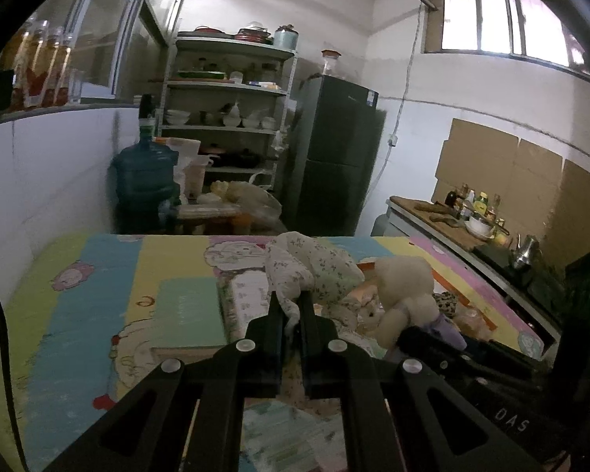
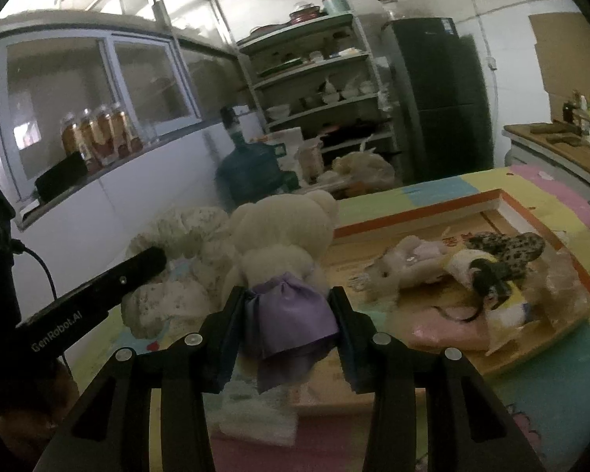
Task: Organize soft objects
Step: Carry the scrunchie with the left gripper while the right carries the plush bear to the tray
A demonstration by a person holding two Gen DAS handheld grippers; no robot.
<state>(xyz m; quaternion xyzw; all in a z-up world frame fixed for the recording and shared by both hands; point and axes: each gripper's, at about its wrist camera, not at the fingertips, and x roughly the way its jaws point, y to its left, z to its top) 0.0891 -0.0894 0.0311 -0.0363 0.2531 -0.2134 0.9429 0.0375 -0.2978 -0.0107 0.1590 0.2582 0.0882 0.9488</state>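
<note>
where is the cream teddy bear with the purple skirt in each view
Left wrist view: the cream teddy bear is right of centre, beside the floral soft toy that the left gripper pinches.
Right wrist view: the bear fills the centre, its purple skirt clamped in the right gripper.
Shared landmark: the dark fridge, right of the metal shelf in both.

To my left the table [image 1: 98, 275] lies bare right to its far edge, so there I can pass. To the right, the open box [image 2: 413, 224] of soft toys and the counter [image 1: 432, 216] beyond block me.
</note>
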